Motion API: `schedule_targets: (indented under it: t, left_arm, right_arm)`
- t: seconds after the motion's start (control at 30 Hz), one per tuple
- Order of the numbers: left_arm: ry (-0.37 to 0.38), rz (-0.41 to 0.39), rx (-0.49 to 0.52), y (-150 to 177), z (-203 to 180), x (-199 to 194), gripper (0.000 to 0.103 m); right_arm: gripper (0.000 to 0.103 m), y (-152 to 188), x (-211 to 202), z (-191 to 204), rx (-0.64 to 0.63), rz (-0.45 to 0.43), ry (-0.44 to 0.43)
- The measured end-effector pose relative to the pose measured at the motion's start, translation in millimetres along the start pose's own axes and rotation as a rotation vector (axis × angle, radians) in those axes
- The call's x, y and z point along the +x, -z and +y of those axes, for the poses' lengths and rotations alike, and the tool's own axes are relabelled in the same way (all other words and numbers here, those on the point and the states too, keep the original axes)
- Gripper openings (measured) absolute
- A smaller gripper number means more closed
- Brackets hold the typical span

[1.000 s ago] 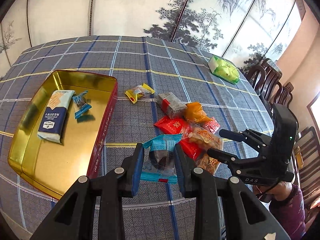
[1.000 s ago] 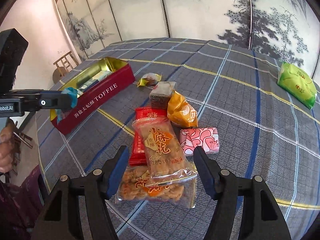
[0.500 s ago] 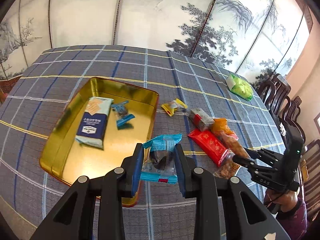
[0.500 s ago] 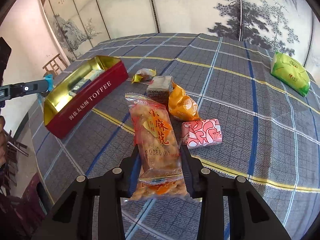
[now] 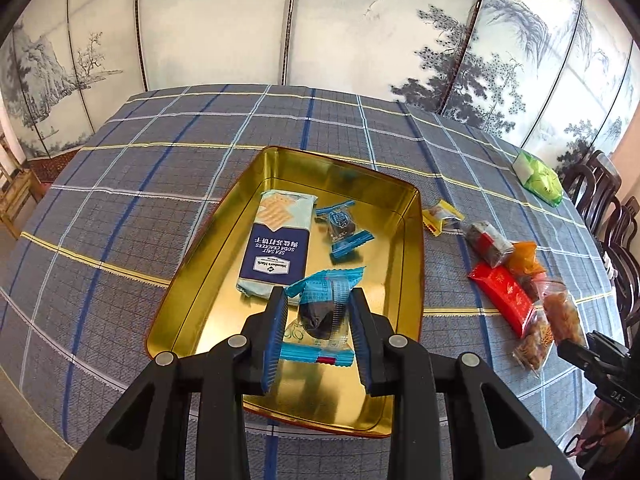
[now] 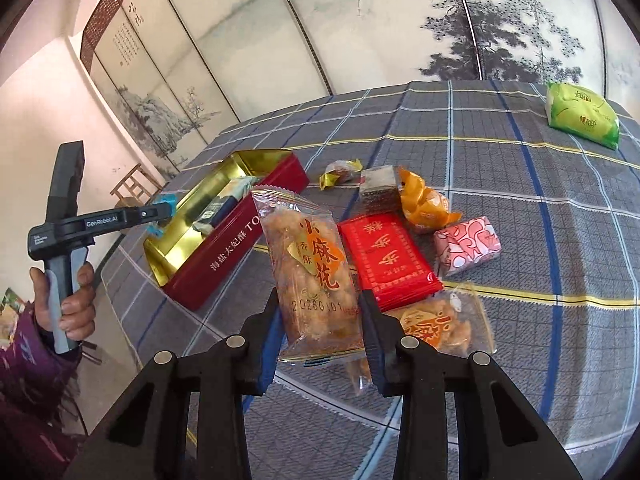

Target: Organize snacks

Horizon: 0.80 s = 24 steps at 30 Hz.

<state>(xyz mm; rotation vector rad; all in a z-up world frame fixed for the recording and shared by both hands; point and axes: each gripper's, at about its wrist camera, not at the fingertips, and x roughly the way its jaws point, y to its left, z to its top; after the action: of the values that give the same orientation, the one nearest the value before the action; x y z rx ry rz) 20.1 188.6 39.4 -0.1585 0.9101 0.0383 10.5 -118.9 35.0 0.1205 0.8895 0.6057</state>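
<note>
The left gripper (image 5: 318, 332) pinches a blue-wrapped dark sweet (image 5: 320, 312) above the gold tin (image 5: 192, 280), inside its near rim; bare floor lies ahead-left. The right gripper (image 6: 320, 336), jaws just closed, clamps a fried-twist packet (image 6: 310, 276) clear of the tablecloth (image 6: 540, 208). Only its view shows the tin's red wall and the pink packet (image 6: 466, 246).

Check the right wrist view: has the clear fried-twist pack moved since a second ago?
Yes. The fried-twist pack has lifted off the red packet it lay on and tilted toward the red tin, clamped in the right tool, whose jaws just closed.
</note>
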Motion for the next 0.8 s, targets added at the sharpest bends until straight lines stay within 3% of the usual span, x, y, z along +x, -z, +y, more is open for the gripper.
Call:
schedule_targets:
  t: [0.47, 0.6, 0.8]
  left_arm:
    - [-0.087, -0.036, 0.088, 7.5, 6.2, 14.7, 0.034]
    - [-0.097, -0.06, 0.104, 9.6, 7.9, 11.0, 0.043]
    - [-0.157, -0.143, 0.13, 12.1, 7.0, -7.5, 0.067]
  right_arm:
    - [0.038, -11.9, 4.1, 24.6, 0.017, -0.014, -0.044]
    - [0.038, -20.1, 8.7, 34.9, 0.014, -0.019, -0.062]
    - [0.038, -40.4, 18.2, 51.7, 0.029, -0.034, -0.11]
